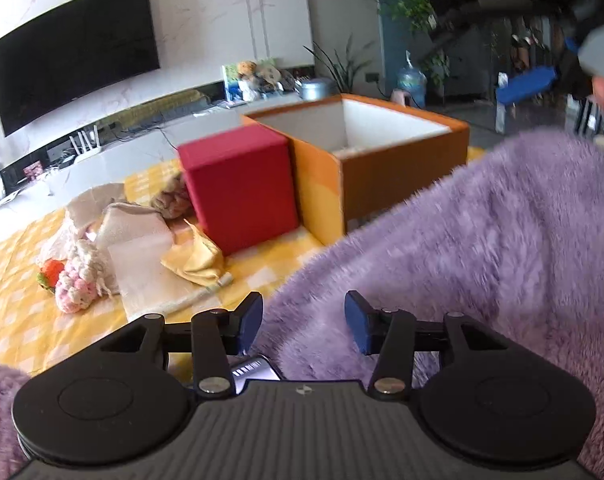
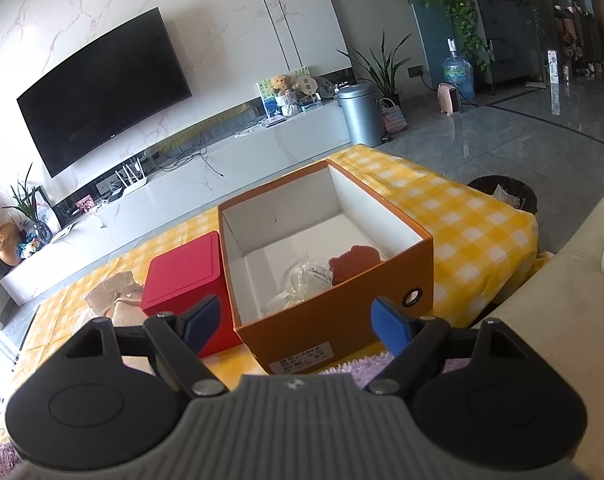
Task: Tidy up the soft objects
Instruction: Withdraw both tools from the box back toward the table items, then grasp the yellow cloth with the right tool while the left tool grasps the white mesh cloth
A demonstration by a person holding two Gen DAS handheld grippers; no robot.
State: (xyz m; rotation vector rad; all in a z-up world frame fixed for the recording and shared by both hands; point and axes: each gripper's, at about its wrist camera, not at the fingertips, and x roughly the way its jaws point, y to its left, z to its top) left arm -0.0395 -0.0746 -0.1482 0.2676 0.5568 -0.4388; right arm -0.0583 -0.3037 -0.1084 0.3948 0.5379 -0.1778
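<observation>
Fingers of the left gripper (image 1: 303,322) parted, purple fluffy blanket (image 1: 481,248) lying between and around them, no firm pinch visible. Fingers of the right gripper (image 2: 298,322) spread wide, holding nothing, poised above the near wall of the orange box (image 2: 333,312). Box open, resting on the yellow checked desk (image 2: 473,232) with a clear wrapped item (image 2: 298,284) and a reddish-brown bear-shaped piece (image 2: 357,266) inside. Red box (image 1: 238,188) touching its left side; knitted pieces (image 1: 82,276), beige pouch (image 1: 138,232) and yellow cloth (image 1: 198,258) heaped further left. Probably mid-transfer of the blanket. Next: secure the fabric, lift over the rim, lower in without snagging.
</observation>
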